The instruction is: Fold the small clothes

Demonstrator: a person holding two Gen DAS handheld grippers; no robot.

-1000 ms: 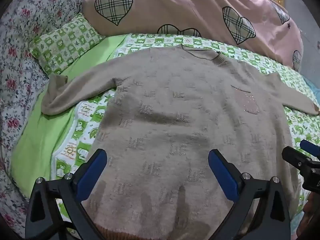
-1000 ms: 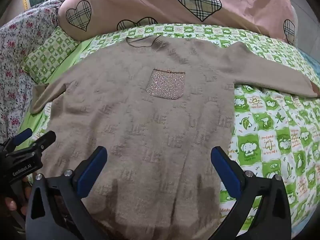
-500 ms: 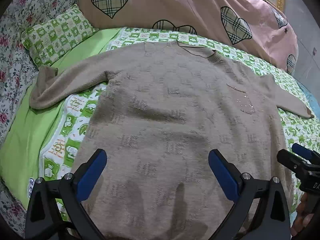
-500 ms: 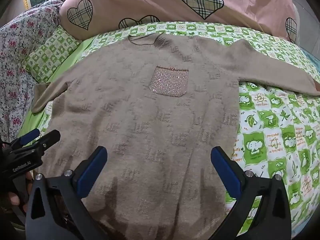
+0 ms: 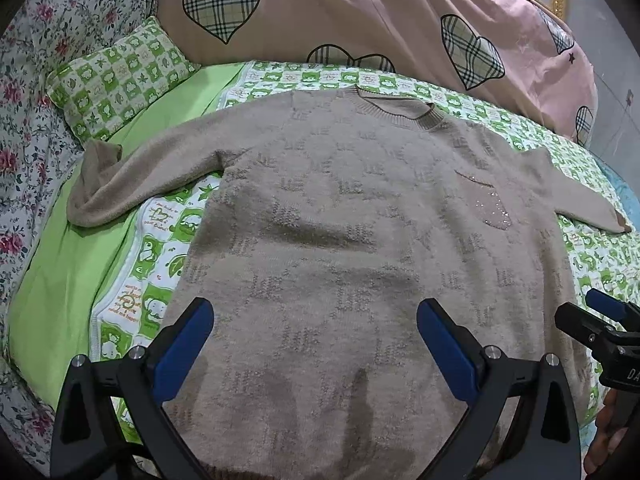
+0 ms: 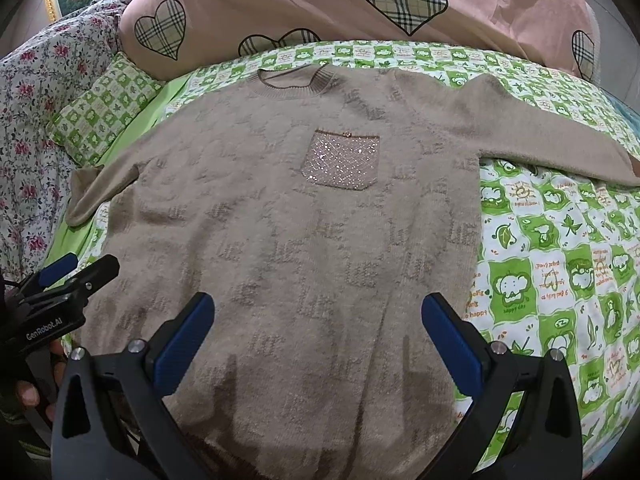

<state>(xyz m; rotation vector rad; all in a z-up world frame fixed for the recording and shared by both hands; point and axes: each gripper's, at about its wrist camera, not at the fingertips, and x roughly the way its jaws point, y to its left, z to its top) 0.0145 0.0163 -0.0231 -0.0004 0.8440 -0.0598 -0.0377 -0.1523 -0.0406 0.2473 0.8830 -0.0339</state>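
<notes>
Lying flat: one sweater (image 6: 304,248); one pocket (image 6: 342,160) | left gripper (image 5: 314,344), right gripper (image 6: 318,332): both spread apart

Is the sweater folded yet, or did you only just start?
Only just starting. Done: the beige sweater lies spread flat on the green checked sheet, sparkly pocket facing up, both sleeves stretched out to the sides. In hand: nothing; the left hand-held gripper and right hand-held gripper hover open above the hem end. Left: every fold, sleeves and body.
</notes>
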